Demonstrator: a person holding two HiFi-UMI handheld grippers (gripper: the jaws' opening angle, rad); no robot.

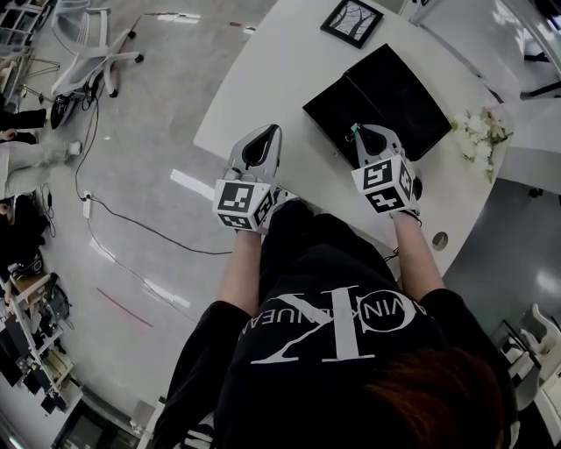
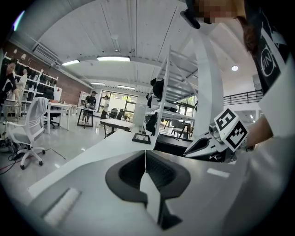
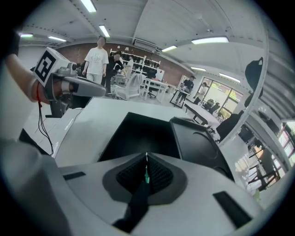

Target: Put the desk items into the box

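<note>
The right gripper (image 1: 364, 133) was pinched shut on what looked like a thin green item (image 3: 146, 175), poised at the near edge of the open black box (image 3: 138, 133). It was best carried well over the opening before the fingers parted. The left gripper (image 1: 266, 133) hung beside it, closed on nothing.

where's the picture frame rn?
Head view: the picture frame lies at the white desk's far end, just beyond the open black box.
</note>
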